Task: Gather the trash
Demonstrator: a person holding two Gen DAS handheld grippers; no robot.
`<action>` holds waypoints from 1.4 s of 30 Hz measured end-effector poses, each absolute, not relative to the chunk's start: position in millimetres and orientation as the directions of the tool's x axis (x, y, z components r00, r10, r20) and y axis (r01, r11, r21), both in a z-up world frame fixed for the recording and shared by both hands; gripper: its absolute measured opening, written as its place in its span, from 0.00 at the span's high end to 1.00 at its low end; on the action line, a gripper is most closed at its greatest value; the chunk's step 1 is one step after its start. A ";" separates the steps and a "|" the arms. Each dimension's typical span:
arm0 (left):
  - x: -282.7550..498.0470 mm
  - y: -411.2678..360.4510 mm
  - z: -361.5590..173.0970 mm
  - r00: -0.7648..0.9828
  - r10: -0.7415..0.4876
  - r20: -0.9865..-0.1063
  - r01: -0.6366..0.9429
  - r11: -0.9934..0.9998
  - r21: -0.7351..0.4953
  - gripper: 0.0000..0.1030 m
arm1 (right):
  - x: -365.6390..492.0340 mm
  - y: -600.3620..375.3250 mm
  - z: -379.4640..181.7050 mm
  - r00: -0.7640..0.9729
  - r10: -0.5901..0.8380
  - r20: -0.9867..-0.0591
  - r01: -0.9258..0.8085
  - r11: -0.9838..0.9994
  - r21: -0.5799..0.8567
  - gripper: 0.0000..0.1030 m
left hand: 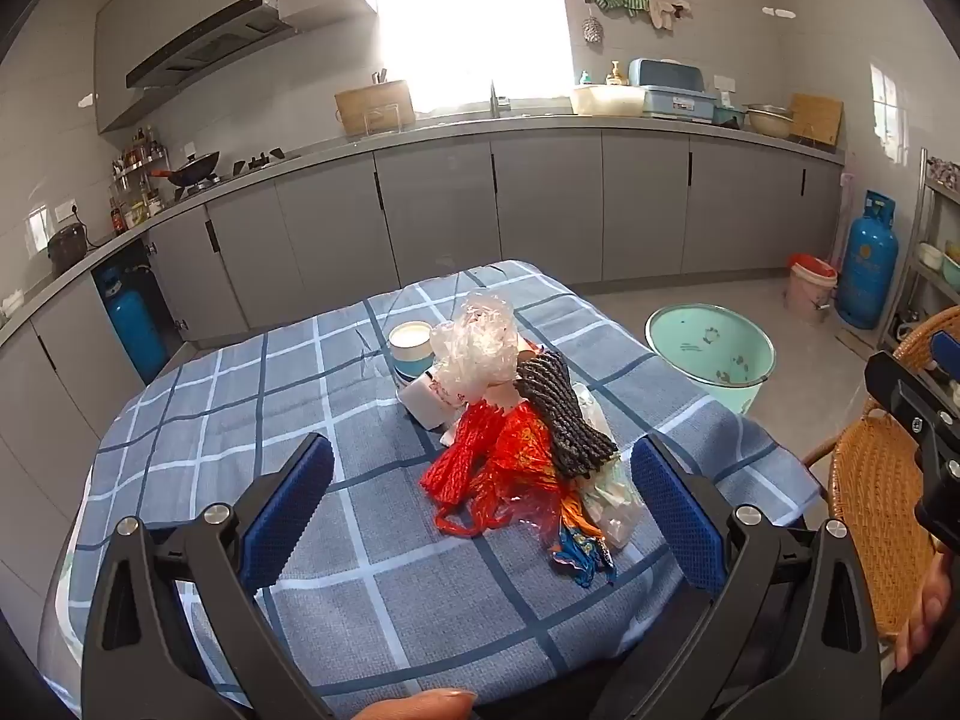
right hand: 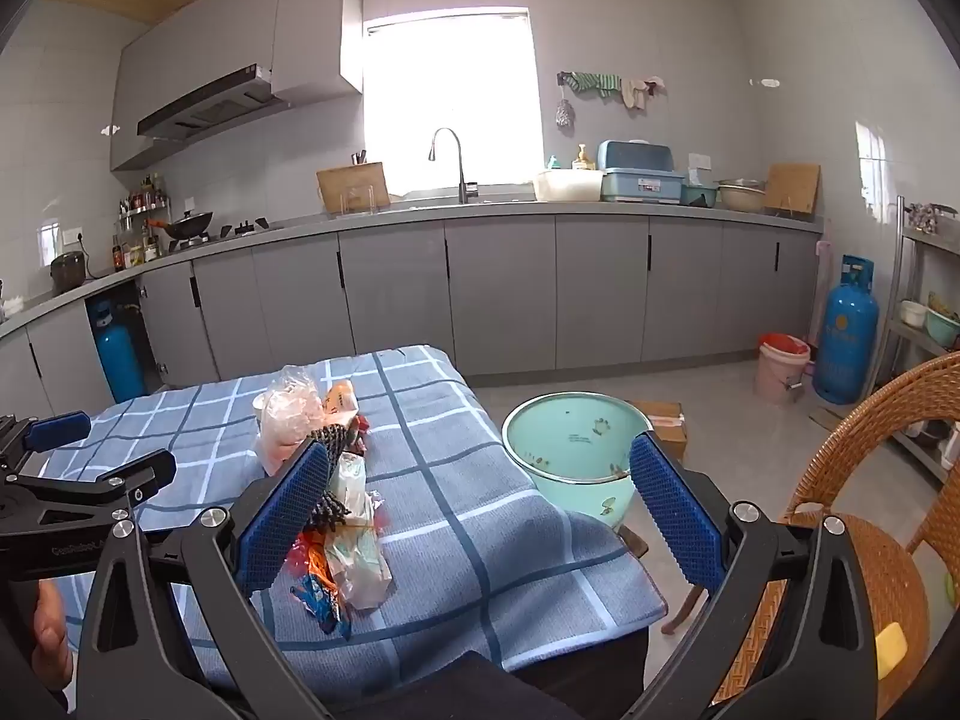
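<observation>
Lying heaped on the checked desk, the trash pile sits beside a mint basin on the floor. Left gripper and right gripper both hover with jaws wide apart, holding nothing.

wicker chair | blue gas cylinder | wok | faucet
</observation>
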State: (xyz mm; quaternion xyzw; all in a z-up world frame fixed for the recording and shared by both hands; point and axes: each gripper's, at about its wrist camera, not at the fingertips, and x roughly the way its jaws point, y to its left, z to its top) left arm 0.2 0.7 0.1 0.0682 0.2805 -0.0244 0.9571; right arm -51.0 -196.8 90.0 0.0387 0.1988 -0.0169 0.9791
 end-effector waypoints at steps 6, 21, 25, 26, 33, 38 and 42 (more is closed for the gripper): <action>0.1 1.1 0.3 0.840 -0.014 -0.542 0.088 0.990 0.112 0.05 | -49.2 -194.7 88.4 0.918 -0.014 -0.396 0.046 0.996 0.070 0.04; -0.5 3.7 0.4 0.837 -0.016 -0.547 0.083 0.992 0.097 0.05 | -46.6 -199.0 84.5 0.915 -0.017 -0.404 0.054 0.995 0.081 0.04; 1.5 4.7 -1.4 0.836 -0.015 -0.549 0.080 0.992 0.094 0.05 | -46.6 -199.6 84.9 0.914 -0.017 -0.405 0.055 0.995 0.083 0.04; 1.5 5.0 -1.4 0.836 -0.014 -0.548 0.079 0.992 0.095 0.05 | -46.5 -199.5 84.7 0.914 -0.018 -0.405 0.056 0.995 0.082 0.04; 2.6 6.5 -1.5 0.841 -0.005 -0.541 0.069 0.993 0.098 0.05 | -46.1 -200.2 83.0 0.913 -0.021 -0.407 0.061 0.995 0.084 0.04; 2.5 6.9 -1.2 0.841 -0.003 -0.542 0.065 0.993 0.095 0.05 | -44.6 -201.7 81.8 0.912 -0.023 -0.410 0.063 0.994 0.086 0.04; 2.7 7.2 -0.7 0.842 0.002 -0.540 0.060 0.993 0.097 0.05 | -44.6 -201.8 82.0 0.912 -0.022 -0.410 0.063 0.994 0.086 0.04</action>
